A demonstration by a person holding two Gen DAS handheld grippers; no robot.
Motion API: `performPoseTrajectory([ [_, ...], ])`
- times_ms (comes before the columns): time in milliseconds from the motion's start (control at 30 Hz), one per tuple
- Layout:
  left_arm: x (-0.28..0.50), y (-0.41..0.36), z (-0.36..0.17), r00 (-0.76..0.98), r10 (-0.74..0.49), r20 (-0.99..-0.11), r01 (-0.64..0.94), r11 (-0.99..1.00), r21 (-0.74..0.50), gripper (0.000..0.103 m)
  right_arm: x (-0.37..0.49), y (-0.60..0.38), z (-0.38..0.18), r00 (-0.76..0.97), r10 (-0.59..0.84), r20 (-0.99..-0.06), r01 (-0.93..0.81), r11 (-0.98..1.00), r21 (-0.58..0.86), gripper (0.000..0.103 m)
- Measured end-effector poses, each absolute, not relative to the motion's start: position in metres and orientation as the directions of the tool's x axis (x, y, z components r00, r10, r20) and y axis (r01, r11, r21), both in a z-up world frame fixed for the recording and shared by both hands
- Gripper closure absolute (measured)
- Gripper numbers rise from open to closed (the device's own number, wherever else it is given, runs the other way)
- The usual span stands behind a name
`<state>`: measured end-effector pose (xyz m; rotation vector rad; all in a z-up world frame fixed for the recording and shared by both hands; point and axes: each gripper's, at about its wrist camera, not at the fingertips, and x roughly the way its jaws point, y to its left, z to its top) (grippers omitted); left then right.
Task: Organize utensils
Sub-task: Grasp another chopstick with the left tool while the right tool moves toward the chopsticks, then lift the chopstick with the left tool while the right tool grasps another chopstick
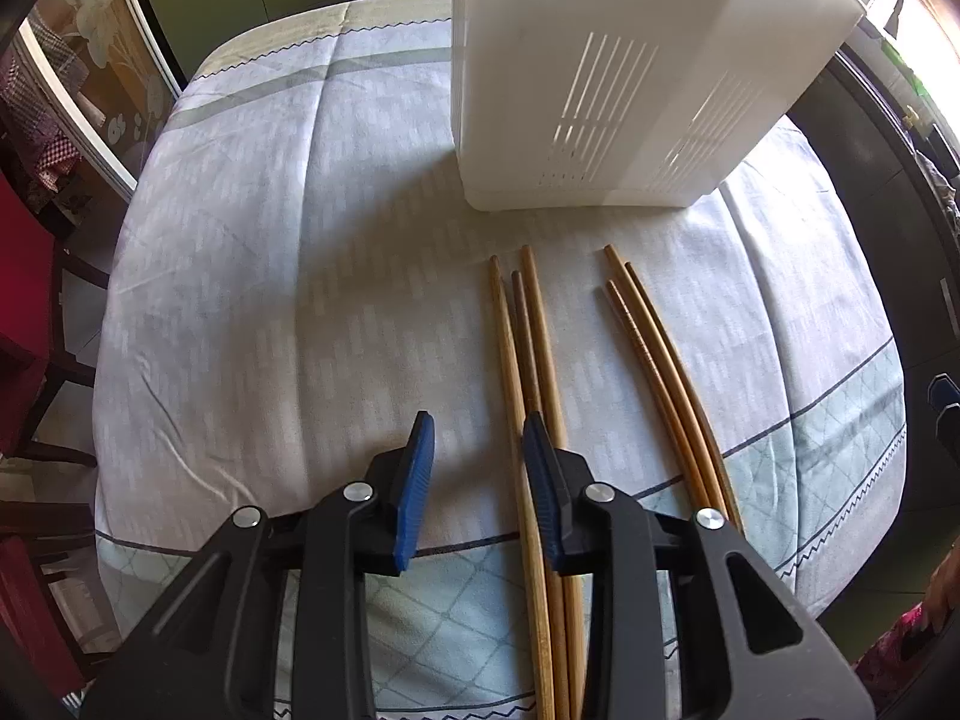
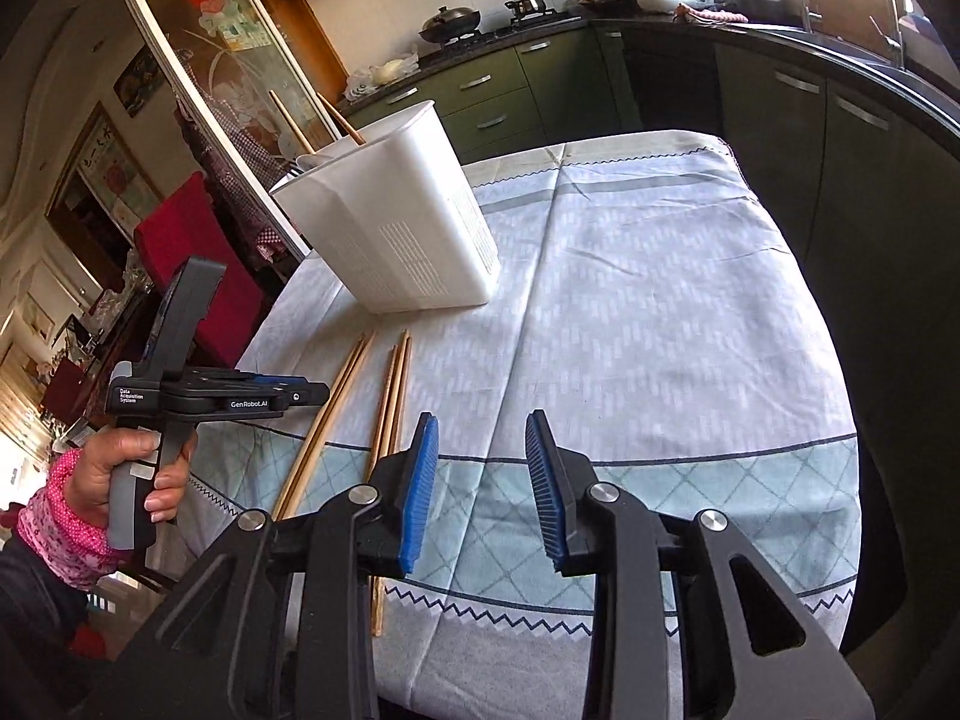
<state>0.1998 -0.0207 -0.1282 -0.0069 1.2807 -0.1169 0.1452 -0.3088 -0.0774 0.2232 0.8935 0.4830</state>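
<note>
A kitchen with green cabinets (image 2: 480, 84) surrounds a tabletop (image 1: 288, 276) covered by a pale patterned cloth. On it lie wooden chopsticks in two bundles, both just in front of the white slotted utensil holder (image 1: 600, 108), tips pointing toward it. The left bundle (image 1: 528, 360) has three sticks, and so does the right bundle (image 1: 654, 360) (its sticks lie close together). Seen from the right wrist, the holder already has a few sticks standing in it, though what else sits inside is hard to make out.

The left gripper (image 1: 474, 438) points steeply down over the cloth in front of the holder; its fingers (image 1: 420, 468) stand apart and grasp nothing, the right one overlapping the left bundle, whether touching it or above it I cannot tell. A hand (image 2: 129, 474) in a pink sleeve holds that gripper's handle.

The right gripper (image 2: 483, 438) hangs over the tabletop to the right of both bundles, fingers likewise parted and empty.
</note>
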Motion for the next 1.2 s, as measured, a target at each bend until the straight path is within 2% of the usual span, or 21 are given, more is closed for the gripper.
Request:
performPoseTrajectory([
  [300, 0.204, -0.034, -0.133, 0.265, -0.078, -0.961, 0.1, 0.994, -0.052, 0.074, 0.147, -0.306, -0.079, 0.517, 0.505, -0.692, -0.313, 0.863, 0.396, 0.072],
  [367, 0.205, -0.035, -0.134, 0.274, -0.058, -0.96, 0.092, 0.995, -0.033, 0.082, 0.147, -0.307, -0.081, 0.514, 0.507, -0.692, -0.311, 0.862, 0.401, 0.072],
  [400, 0.207, -0.038, -0.134, 0.278, -0.045, -0.959, 0.092, 0.996, -0.02, 0.092, 0.147, -0.308, -0.081, 0.513, 0.507, -0.692, -0.309, 0.862, 0.403, 0.072],
  [433, 0.208, -0.039, -0.135, 0.28, -0.044, -0.959, 0.092, 0.996, -0.019, 0.094, 0.147, -0.309, -0.082, 0.513, 0.507, -0.692, -0.306, 0.862, 0.405, 0.072],
  [733, 0.209, -0.029, -0.131, 0.297, -0.071, -0.952, 0.065, 0.996, -0.054, 0.096, 0.148, -0.312, -0.086, 0.503, 0.511, -0.697, -0.296, 0.86, 0.416, 0.069],
  [933, 0.189, -0.012, -0.095, 0.44, -0.099, -0.892, 0.064, 0.995, -0.079, 0.096, 0.153, -0.305, -0.09, 0.485, 0.504, -0.715, -0.301, 0.863, 0.405, 0.069],
  [1067, 0.162, -0.001, -0.063, 0.556, -0.113, -0.823, 0.071, 0.994, -0.089, 0.096, 0.159, -0.291, -0.094, 0.453, 0.506, -0.734, -0.317, 0.861, 0.398, 0.063],
  [1200, 0.13, 0.007, -0.039, 0.658, -0.126, -0.743, 0.086, 0.992, -0.092, 0.096, 0.169, -0.27, -0.099, 0.425, 0.487, -0.763, -0.345, 0.866, 0.361, 0.063],
])
